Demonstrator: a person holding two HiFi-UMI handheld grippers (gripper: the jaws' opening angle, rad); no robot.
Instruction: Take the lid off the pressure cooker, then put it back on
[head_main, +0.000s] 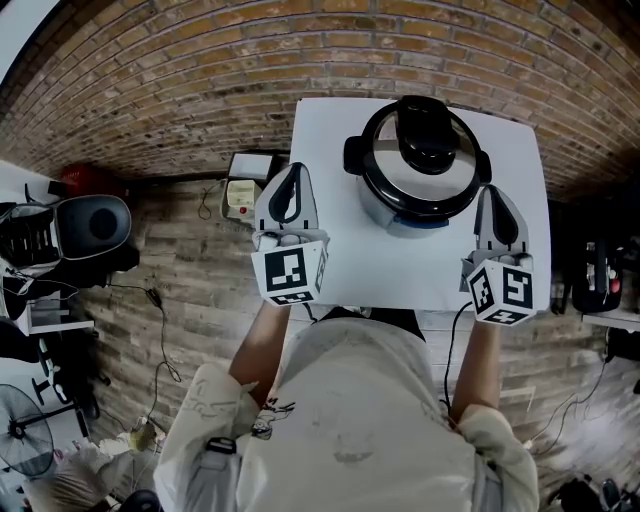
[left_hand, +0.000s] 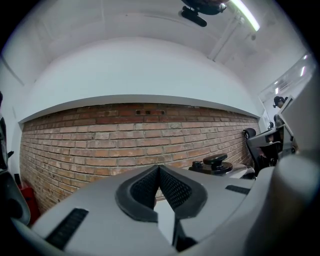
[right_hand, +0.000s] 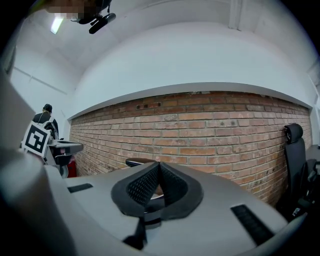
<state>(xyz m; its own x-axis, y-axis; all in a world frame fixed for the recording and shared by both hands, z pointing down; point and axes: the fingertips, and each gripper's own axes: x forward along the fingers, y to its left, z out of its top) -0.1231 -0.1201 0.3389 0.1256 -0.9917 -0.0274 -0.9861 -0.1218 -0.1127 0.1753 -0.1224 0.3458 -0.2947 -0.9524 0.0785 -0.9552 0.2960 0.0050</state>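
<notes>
while jaws meet, pressure cooker (head_main: 425, 165) sits apart

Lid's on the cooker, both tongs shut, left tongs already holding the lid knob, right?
Not quite. The left tongs hold nothing: the left gripper view shows them shut empty, apart from the lid knob. The lid is on the cooker, and the right tongs are shut too.
</notes>
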